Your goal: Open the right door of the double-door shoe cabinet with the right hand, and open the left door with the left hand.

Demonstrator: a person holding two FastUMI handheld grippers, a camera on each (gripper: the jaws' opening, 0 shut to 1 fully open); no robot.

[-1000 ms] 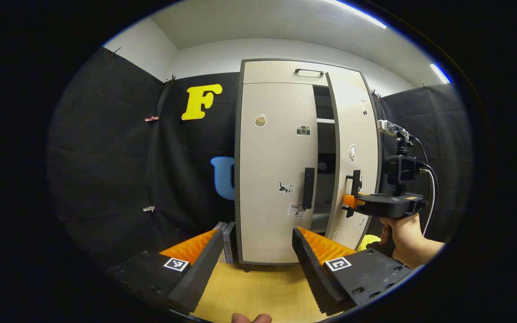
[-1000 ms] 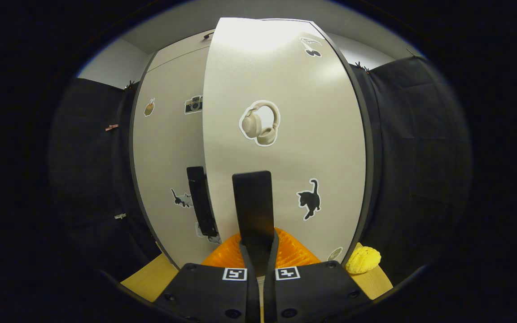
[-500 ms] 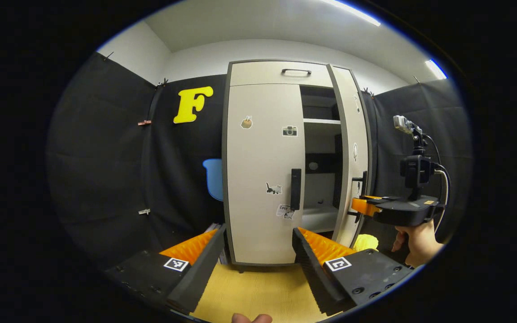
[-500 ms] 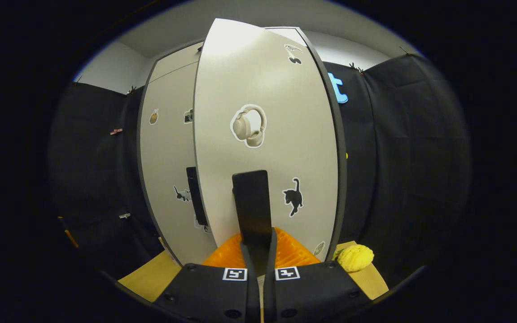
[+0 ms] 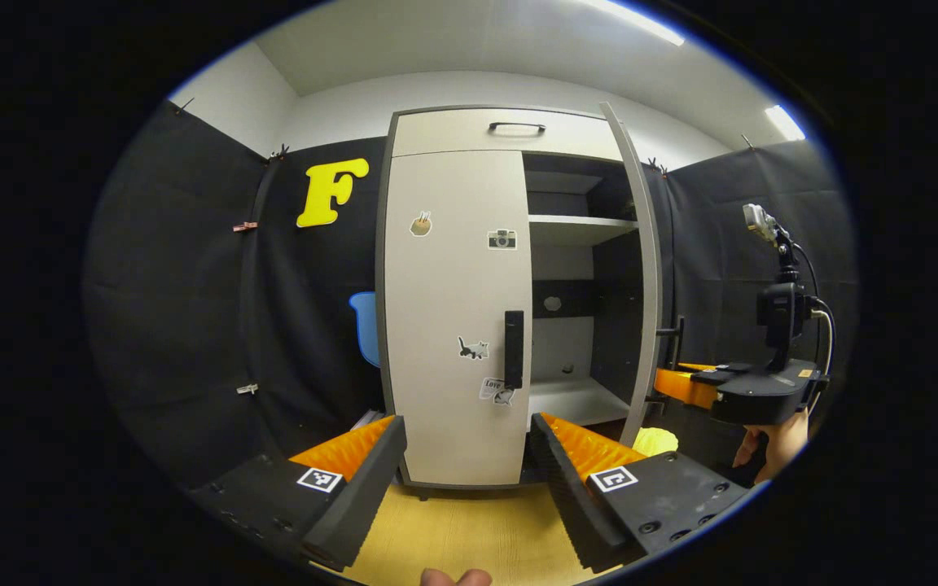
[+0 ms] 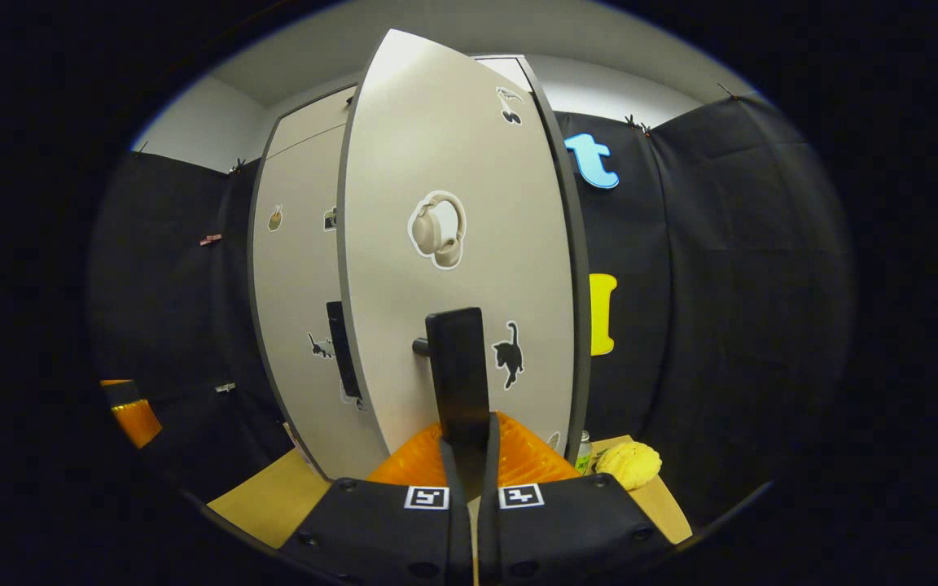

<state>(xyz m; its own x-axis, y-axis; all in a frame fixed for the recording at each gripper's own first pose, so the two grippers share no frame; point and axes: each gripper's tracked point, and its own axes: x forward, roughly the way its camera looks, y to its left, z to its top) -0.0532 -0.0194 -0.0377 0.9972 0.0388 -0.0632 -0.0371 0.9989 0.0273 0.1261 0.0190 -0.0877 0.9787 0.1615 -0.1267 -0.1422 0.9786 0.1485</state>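
The beige shoe cabinet stands in front of me. Its left door (image 5: 457, 317) is closed, with a black upright handle (image 5: 514, 348) at its inner edge. My left gripper (image 5: 467, 435) hangs open a short way in front of that door, touching nothing. The right door (image 6: 453, 244) is swung well out; in the left gripper view it shows edge-on (image 5: 644, 268). My right gripper (image 6: 469, 431) is shut on that door's black handle (image 6: 459, 366). The left gripper view shows the right gripper (image 5: 668, 382) at the door's edge, held by a hand (image 5: 770, 448).
Inside the cabinet are pale shelves (image 5: 579, 229) and a dark back. A top drawer with a handle (image 5: 515, 127) sits above the doors. A yellow lumpy object (image 6: 628, 464) and a small bottle (image 6: 584, 452) lie at the cabinet's right foot. The floor (image 5: 469, 529) is yellow wood.
The right door has swung further open with my right gripper on its handle, showing more of the inside. The left gripper view has shifted so the cabinet sits more to the left.
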